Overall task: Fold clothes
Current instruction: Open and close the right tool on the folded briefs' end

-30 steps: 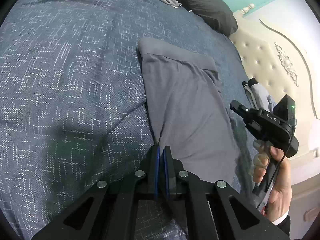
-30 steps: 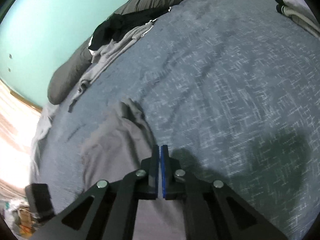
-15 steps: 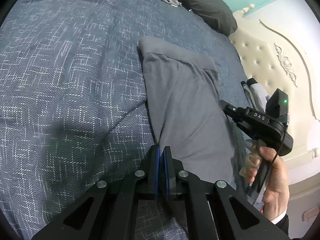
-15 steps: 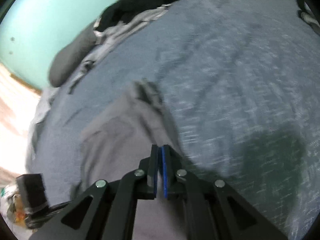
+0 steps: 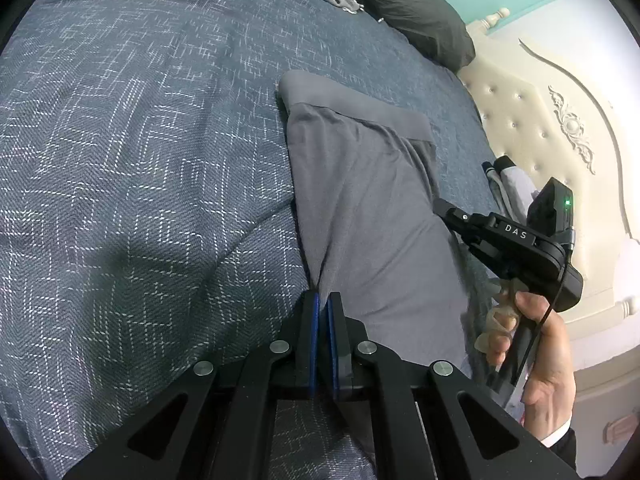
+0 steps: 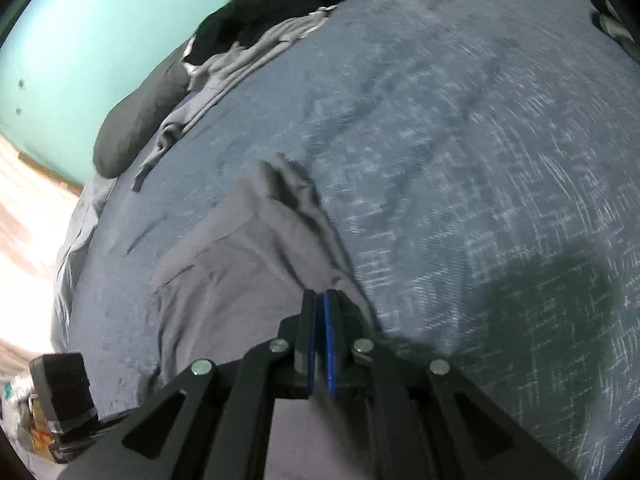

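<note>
Both grippers are clenching cloth. The left gripper (image 5: 323,300) is pinching one side edge of the grey trousers (image 5: 372,216), its blue pads pressed together on a raised ridge of fabric. The right gripper (image 6: 319,300) is doing the same at the opposite side edge, where the cloth is bunching up into its closed pads; the left wrist view confirms its tip (image 5: 444,206) sitting at that edge, with a person's hand (image 5: 536,356) wrapping the handle.

The trousers are lying flat on the blue bedspread (image 5: 140,160), toward the headboard (image 5: 560,128) side of the bed, waistband (image 5: 352,106) at the far end from both grippers. They are appearing as one narrow panel, so the lengthwise fold, leg over leg, is judged to be already made. The legs' lower part is running under the grippers and out of view, so its condition cannot be told.

Judged remaining: carrying the gripped portion up toward the waistband for the crosswise fold, flattening it, then setting the bundle aside. Progress is judged at roughly the midpoint for this garment.

A heap of unfolded clothes (image 6: 248,52) is waiting at the far edge of the bed beside a dark pillow (image 5: 420,12), so further garments are outstanding. A few items (image 5: 504,184) are lying near the headboard; whether they are folded cannot be told.
</note>
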Demonstrator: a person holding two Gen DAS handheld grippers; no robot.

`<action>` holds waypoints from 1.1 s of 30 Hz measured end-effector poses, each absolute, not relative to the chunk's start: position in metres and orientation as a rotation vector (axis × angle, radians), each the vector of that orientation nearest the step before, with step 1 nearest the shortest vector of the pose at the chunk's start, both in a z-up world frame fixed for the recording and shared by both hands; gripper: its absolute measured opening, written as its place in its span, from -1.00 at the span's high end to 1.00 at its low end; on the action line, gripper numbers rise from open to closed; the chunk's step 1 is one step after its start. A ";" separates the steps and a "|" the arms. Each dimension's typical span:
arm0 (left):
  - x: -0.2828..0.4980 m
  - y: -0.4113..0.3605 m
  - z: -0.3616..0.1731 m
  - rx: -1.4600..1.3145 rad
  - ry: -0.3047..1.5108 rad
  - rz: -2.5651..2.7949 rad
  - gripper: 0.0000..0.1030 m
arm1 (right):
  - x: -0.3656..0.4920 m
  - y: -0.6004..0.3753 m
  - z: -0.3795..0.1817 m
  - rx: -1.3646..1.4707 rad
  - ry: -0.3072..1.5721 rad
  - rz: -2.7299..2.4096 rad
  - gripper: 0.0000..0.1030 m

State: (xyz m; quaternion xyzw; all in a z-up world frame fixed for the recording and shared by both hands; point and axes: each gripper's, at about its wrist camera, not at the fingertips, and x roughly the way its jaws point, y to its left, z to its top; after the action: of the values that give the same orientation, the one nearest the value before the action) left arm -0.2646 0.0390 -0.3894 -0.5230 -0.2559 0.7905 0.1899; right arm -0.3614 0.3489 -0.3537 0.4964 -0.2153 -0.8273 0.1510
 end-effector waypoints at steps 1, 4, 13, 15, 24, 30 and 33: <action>-0.265 0.039 -0.390 -1.471 -0.720 2.221 0.91 | -0.361 0.353 -0.353 1.426 -0.623 -2.389 0.94; -0.265 0.039 -0.390 -1.470 -0.718 2.222 0.91 | -0.358 0.361 -0.352 1.423 -0.640 -2.425 0.94; -0.264 0.040 -0.389 -1.471 -0.719 2.222 0.91 | -0.359 0.370 -0.339 1.382 -0.723 -2.410 0.82; -0.264 0.040 -0.389 -1.472 -0.718 2.222 0.91 | -0.360 0.369 -0.340 1.398 -0.718 -2.403 0.43; -0.265 0.040 -0.390 -1.473 -0.710 2.224 0.91 | -0.345 0.375 -0.343 1.441 -0.671 -2.376 0.32; -0.265 0.043 -0.390 -1.473 -0.702 2.230 0.91 | -0.332 0.380 -0.344 1.475 -0.585 -2.359 0.36; -0.266 0.044 -0.390 -1.473 -0.699 2.231 0.91 | -0.330 0.377 -0.349 1.487 -0.557 -2.335 0.53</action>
State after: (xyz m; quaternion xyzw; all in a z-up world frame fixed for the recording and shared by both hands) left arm -0.2663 0.0443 -0.3904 -0.5235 -0.2485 0.7931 0.1879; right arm -0.3304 0.3768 -0.3488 0.5200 -0.1947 -0.8165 0.1581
